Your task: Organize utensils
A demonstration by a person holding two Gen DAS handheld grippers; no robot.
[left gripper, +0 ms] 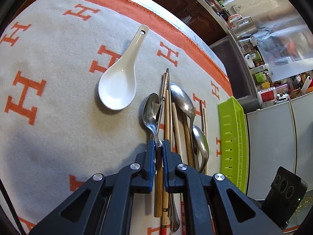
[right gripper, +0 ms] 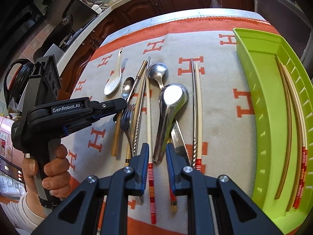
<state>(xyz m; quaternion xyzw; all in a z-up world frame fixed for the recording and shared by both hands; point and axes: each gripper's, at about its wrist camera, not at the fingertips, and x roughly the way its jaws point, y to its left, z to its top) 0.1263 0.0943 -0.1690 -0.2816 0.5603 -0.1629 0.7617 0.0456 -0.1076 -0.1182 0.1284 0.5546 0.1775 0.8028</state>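
the left gripper [left gripper: 158, 144] has its blue pads pinched tight on the thin neck of a small steel spoon [left gripper: 151, 107], whose bowl lies just ahead of the fingertips on the cloth. under and beside the pads run a wooden handle [left gripper: 158, 186] and several chopsticks [left gripper: 167, 105], packed close against the spoon. to the right of the fingers lie two larger metal spoons [left gripper: 183, 98], one behind the other. ahead and left, apart from the pile, a white ceramic soup spoon [left gripper: 119, 86] rests bowl-up with bare cloth all around it. far right stands the green slotted tray [left gripper: 232, 137], near the edge of the grey and orange blanket [left gripper: 49, 78].

the right gripper [right gripper: 156, 152] hangs part open over the pile, clamping nothing; a pale chopstick with red bands [right gripper: 149, 117] runs by its left pad and a shiny steel ladle-spoon [right gripper: 170, 105] lies between the fingers. a fork [right gripper: 126, 119] lies left of them. in the tray [right gripper: 260, 90], far right, chopsticks [right gripper: 293, 117] lie along the wall. a hand [right gripper: 49, 168] grips the left handle.
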